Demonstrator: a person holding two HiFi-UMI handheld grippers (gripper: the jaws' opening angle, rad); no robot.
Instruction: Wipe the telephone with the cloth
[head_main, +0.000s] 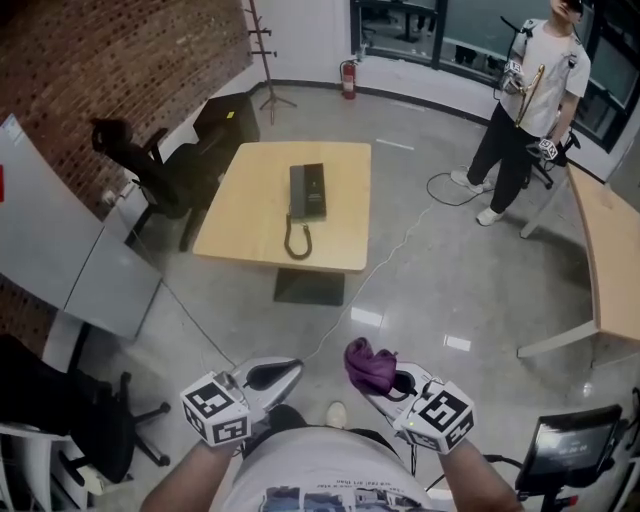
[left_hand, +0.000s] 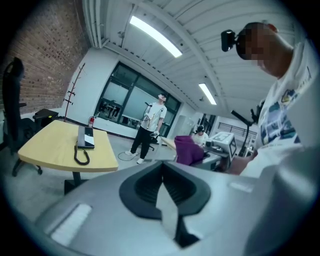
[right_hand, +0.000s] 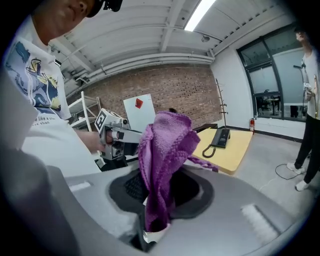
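1. Telephone (head_main: 307, 191) lies near the middle of the wooden tabletop (head_main: 250, 215), coiled cord curled on its near side.
2. Purple cloth (head_main: 370, 365) is well apart from the telephone, pinched in the right tool (head_main: 382, 383) and bunched up above the jaws.
3. Left tool (head_main: 268, 376) is pressed together with nothing in it, beside the right tool.
4. Both tools hang over the floor (head_main: 430, 290), close to the wearer's body.
5. Another person (head_main: 530, 100) stands beyond the tabletop, far right.

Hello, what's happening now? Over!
Right gripper shut on purple cloth. Left gripper shut, empty. Telephone on table ahead, untouched. Cable across floor between.
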